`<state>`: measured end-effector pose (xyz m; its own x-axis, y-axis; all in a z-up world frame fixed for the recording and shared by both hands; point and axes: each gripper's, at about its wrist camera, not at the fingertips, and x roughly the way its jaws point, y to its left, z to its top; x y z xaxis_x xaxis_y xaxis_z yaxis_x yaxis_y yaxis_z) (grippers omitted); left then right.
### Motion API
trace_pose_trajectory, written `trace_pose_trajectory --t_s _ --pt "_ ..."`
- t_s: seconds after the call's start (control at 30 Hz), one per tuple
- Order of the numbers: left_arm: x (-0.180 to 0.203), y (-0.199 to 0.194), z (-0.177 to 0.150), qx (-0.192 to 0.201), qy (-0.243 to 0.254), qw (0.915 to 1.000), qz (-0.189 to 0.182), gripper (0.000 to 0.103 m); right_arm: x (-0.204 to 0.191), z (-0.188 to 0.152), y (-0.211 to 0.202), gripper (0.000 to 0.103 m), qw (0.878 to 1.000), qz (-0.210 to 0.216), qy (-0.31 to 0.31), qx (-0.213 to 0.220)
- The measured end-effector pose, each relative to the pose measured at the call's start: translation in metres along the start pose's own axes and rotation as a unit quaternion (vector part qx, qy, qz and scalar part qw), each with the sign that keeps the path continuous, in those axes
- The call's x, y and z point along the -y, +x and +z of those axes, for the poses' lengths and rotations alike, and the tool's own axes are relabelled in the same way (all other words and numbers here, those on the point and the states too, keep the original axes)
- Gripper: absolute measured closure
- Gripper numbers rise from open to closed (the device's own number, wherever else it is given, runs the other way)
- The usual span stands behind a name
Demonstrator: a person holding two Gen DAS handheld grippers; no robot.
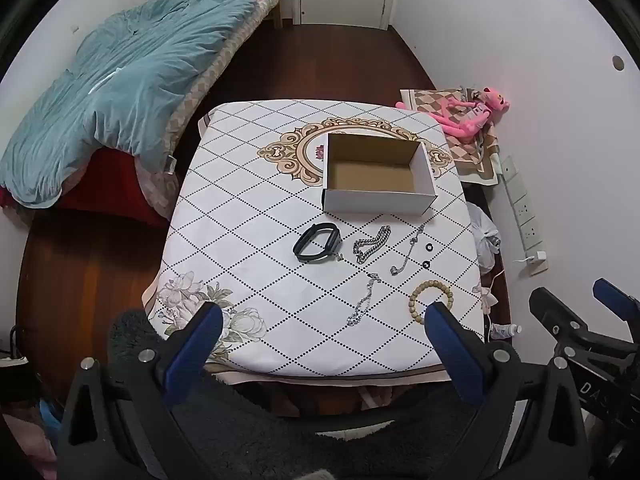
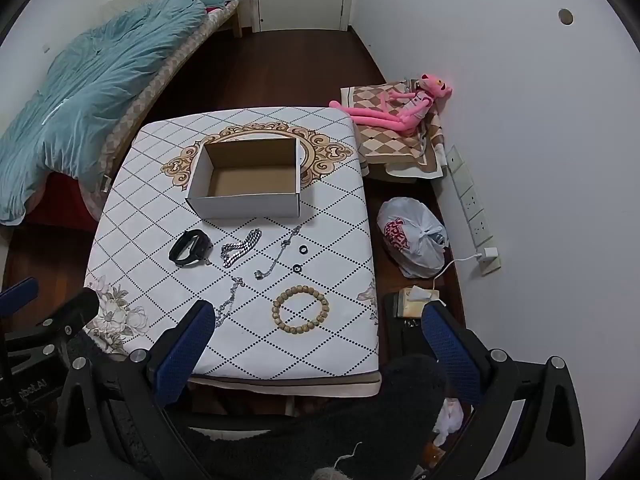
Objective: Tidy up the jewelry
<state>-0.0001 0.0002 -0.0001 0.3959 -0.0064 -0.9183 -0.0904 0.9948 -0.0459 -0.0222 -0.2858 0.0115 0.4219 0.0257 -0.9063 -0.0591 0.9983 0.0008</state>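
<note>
The left gripper's blue finger [image 1: 442, 322] hid part of the wooden bead bracelet [image 1: 418, 300]; thin chain [image 1: 362, 300] links were too small to resolve.

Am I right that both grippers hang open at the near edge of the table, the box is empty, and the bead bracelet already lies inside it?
Not quite. The bead bracelet is not in the box; it lies on the tablecloth near the front edge, as the right wrist view shows. The rest holds: the box is empty, and the left gripper and right gripper are open.
</note>
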Motion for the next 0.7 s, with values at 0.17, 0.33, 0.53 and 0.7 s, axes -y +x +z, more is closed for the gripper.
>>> trace_pose_trajectory --t_s 0.17,0.33,0.53,0.7 --pt "0.000 -0.001 0.000 0.004 -0.001 1.0000 0.000 0.000 0.001 0.001 -0.001 0.000 1.000 0.009 0.001 -0.001" --pt "-0.010 -0.002 -0.003 0.006 0.000 1.0000 0.001 0.000 0.000 0.000 -0.002 0.000 1.000 0.006 0.002 -0.001" --pt "-0.004 -0.006 -0.001 0.005 0.002 1.0000 0.005 0.000 0.000 0.002 -0.004 0.000 1.000 0.003 0.001 0.000" --pt "-0.004 -0.009 -0.001 0.008 0.003 1.0000 0.005 0.000 0.001 0.001 -0.004 0.000 1.000 0.003 0.001 0.001"
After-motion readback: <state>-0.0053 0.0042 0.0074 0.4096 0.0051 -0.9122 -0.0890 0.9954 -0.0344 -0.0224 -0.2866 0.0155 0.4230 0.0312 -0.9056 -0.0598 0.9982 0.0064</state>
